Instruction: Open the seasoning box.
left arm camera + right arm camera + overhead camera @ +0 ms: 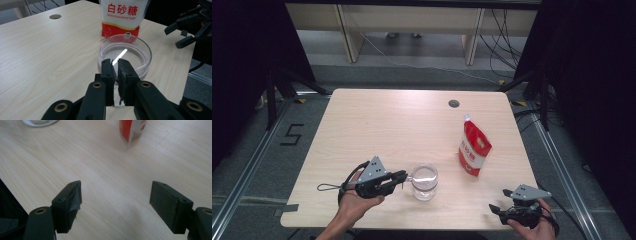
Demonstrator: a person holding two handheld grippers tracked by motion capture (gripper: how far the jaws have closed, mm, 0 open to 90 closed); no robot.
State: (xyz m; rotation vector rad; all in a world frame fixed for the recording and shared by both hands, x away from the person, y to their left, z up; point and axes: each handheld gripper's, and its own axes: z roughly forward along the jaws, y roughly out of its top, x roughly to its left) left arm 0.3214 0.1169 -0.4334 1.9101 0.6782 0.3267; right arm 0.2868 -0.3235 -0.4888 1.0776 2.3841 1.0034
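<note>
A clear, empty-looking glass (424, 181) stands near the table's front edge. My left gripper (406, 176) reaches it from the left, and in the left gripper view the jaws (117, 67) pinch the near wall of the glass (130, 50) at its rim. A red and white sugar pouch (474, 147) stands upright behind and to the right of the glass, and its label (121, 17) faces the left gripper. My right gripper (497, 209) rests at the front right corner. Its jaws (116, 195) stand wide apart over bare wood with nothing between them.
The light wooden table (377, 130) has a round cable hole (454, 103) near its far edge. The right gripper (185, 32) sits beyond the glass in the left gripper view. Dark curtains and cables surround the table.
</note>
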